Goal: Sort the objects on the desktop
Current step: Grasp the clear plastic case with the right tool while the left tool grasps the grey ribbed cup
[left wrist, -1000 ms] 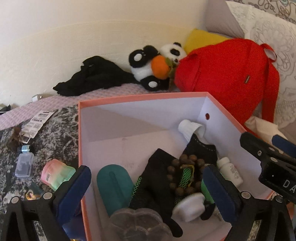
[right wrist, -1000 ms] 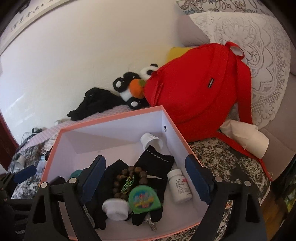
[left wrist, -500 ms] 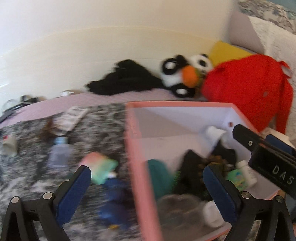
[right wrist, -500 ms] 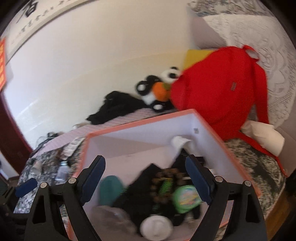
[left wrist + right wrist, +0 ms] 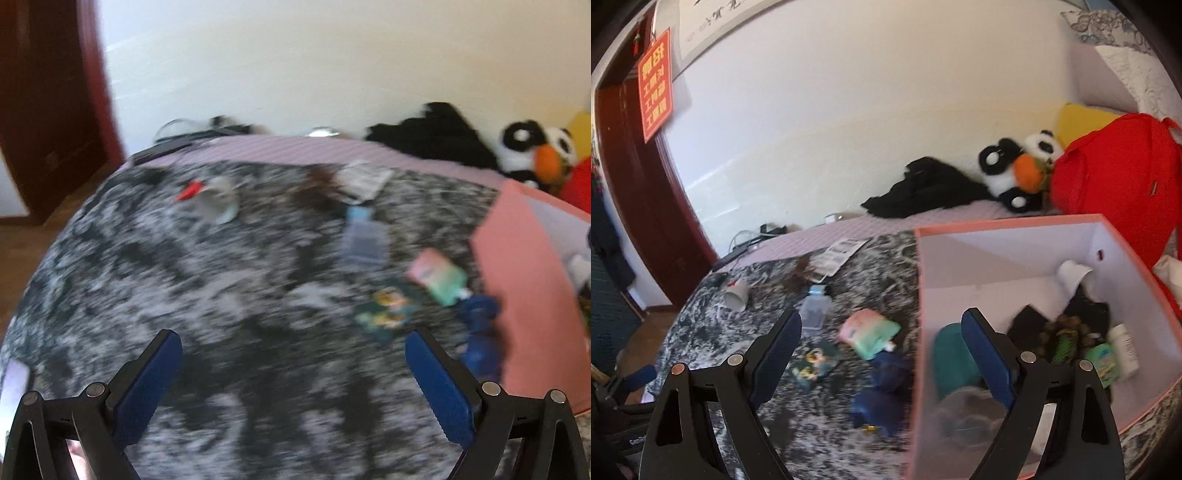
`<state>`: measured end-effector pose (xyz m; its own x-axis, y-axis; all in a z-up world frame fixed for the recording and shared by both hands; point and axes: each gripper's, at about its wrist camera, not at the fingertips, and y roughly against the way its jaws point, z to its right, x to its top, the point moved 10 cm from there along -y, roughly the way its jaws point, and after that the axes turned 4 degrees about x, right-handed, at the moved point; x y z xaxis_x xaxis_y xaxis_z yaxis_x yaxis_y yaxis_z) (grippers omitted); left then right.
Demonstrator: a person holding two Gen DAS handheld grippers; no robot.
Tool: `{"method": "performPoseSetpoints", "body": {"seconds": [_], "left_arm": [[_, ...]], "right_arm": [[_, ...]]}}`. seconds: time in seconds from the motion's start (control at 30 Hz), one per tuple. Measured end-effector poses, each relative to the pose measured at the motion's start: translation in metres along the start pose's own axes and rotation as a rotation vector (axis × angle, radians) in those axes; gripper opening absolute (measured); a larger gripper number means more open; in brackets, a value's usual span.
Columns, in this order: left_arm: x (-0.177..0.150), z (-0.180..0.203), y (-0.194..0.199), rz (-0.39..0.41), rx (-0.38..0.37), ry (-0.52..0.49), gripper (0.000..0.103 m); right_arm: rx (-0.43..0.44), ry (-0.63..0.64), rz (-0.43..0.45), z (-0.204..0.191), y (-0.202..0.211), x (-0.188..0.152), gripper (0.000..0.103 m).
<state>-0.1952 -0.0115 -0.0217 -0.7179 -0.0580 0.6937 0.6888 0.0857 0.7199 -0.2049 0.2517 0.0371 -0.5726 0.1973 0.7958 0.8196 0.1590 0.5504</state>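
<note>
A pink-rimmed box (image 5: 997, 225) holds several sorted items: a teal case (image 5: 951, 354), black gloves, beads, a white pill bottle (image 5: 1123, 350). On the grey patterned cover lie a pink-green pouch (image 5: 870, 332) (image 5: 437, 275), a dark blue cloth (image 5: 882, 387) (image 5: 480, 332), a small picture card (image 5: 812, 363) (image 5: 388, 312), a clear bottle (image 5: 814, 306) (image 5: 364, 236) and a clear cup (image 5: 737, 295) (image 5: 218, 199). My left gripper (image 5: 291, 354) is open and empty over bare cover. My right gripper (image 5: 881, 332) is open and empty above the pouch and cloth.
A red backpack (image 5: 1115, 173), panda plush (image 5: 1015, 170) and black garment (image 5: 923, 188) lie along the back wall. A leaflet (image 5: 838, 253) and brown clump (image 5: 798, 275) sit on the cover. Cables (image 5: 753, 236) lie at the back left. The bed edge drops off at the left.
Both grippers have swung left, away from the box, and now look over the loose items on the cover. Both stay open and empty.
</note>
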Motion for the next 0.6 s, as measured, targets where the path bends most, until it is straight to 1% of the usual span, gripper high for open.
{"method": "performPoseSetpoints", "body": {"seconds": [0.17, 0.3, 0.43, 0.53, 0.6], "left_arm": [[-0.006, -0.05, -0.022, -0.021, 0.032, 0.066, 0.1], [0.002, -0.078, -0.05, -0.011, 0.018, 0.112, 0.1], [0.014, -0.093, -0.09, -0.042, -0.021, 0.174, 0.1], [0.029, -0.092, -0.114, -0.037, -0.032, 0.17, 0.1], [0.046, -0.084, -0.129, -0.006, -0.052, 0.123, 0.1]], "right_arm": [[0.006, 0.007, -0.058, -0.027, -0.03, -0.015, 0.091], [-0.008, 0.049, -0.112, -0.044, -0.059, -0.03, 0.091], [-0.022, 0.091, -0.163, -0.06, -0.091, -0.046, 0.091], [-0.014, 0.135, -0.195, -0.071, -0.118, -0.058, 0.091], [-0.008, 0.164, -0.216, -0.079, -0.136, -0.065, 0.092]]}}
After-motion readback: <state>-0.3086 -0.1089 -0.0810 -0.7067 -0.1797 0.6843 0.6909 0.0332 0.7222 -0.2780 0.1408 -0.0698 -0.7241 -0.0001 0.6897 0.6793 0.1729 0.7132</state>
